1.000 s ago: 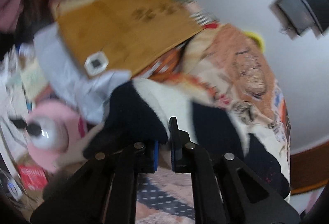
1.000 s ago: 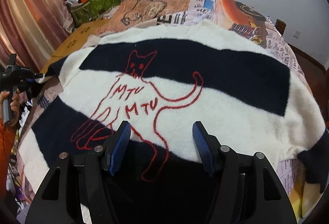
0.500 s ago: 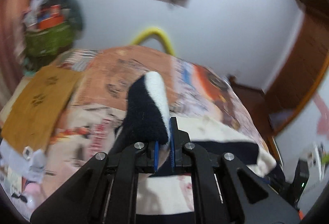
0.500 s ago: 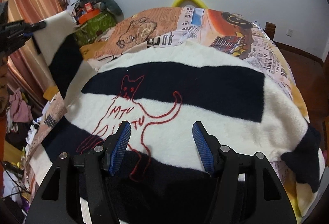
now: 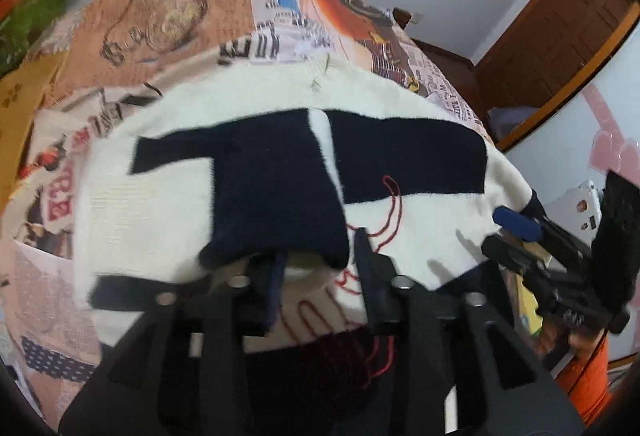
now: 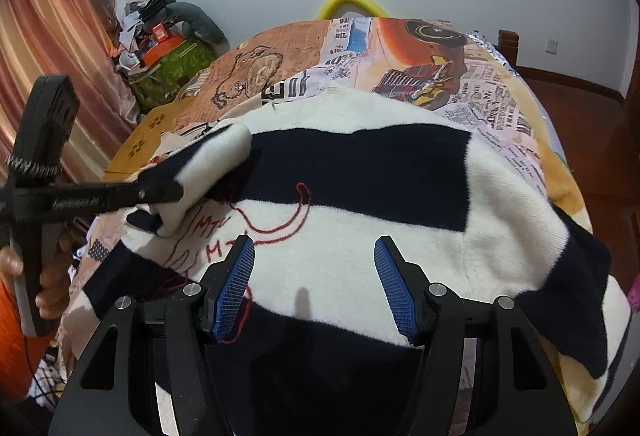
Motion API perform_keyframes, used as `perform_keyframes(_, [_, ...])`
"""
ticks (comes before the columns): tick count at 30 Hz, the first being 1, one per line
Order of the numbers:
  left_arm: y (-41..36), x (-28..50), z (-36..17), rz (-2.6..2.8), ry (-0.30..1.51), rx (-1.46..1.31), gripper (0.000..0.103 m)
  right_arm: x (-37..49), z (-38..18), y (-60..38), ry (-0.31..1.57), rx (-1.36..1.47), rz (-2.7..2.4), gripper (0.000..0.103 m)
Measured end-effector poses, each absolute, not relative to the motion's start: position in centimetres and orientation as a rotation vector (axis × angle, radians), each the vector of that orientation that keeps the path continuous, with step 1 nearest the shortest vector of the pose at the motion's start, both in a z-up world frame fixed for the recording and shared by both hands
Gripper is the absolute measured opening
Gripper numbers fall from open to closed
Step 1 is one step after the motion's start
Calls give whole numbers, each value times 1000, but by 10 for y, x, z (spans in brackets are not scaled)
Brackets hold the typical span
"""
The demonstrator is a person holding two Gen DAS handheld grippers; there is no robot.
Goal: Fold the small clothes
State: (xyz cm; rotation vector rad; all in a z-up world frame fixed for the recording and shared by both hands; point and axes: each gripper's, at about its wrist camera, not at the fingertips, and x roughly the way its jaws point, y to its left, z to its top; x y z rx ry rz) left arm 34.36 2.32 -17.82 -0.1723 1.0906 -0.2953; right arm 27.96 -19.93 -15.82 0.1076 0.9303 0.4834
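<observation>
A black-and-white striped sweater (image 6: pixel 360 196) with a red cat drawing lies spread on the bed. Its left sleeve (image 5: pixel 276 188) is folded over the chest, also seen in the right wrist view (image 6: pixel 208 172). My left gripper (image 5: pixel 320 268) is open just above the sleeve's cuff, which rests on its left finger; it also shows in the right wrist view (image 6: pixel 160 192). My right gripper (image 6: pixel 314 288) is open and empty over the sweater's lower part; it shows at the right in the left wrist view (image 5: pixel 516 224).
The bed has a patchwork newspaper-print cover (image 6: pixel 460 84). Piled boxes and bags (image 6: pixel 168 52) stand by the curtain at the left. A wooden door (image 5: pixel 560 28) is at the right. A yellow headboard arc (image 6: pixel 352 2) is at the far end.
My left gripper carried the sleeve from the bed's left side over the sweater's chest and has opened, letting the sleeve go. The right gripper has stayed open, nearly still.
</observation>
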Motion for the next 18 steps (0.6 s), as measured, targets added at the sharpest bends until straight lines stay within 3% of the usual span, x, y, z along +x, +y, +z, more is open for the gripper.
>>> perform_keyframes(4, [50,326,-157,-275,996,-145,74,286,-154,-181,927,84,510,59])
perform_keyframes(10, [117,312,-157,-89,947,-120,76,295,-141,-129,902,4,579,60])
perform_keyframes(12, [141,310,-172,-25,981,-129,76,296,-142,-108,900,-50,596,72])
perform_keyframes(18, [188,297,-209,33,1048,-190,76,295,-171,-50,968,-241,653,72])
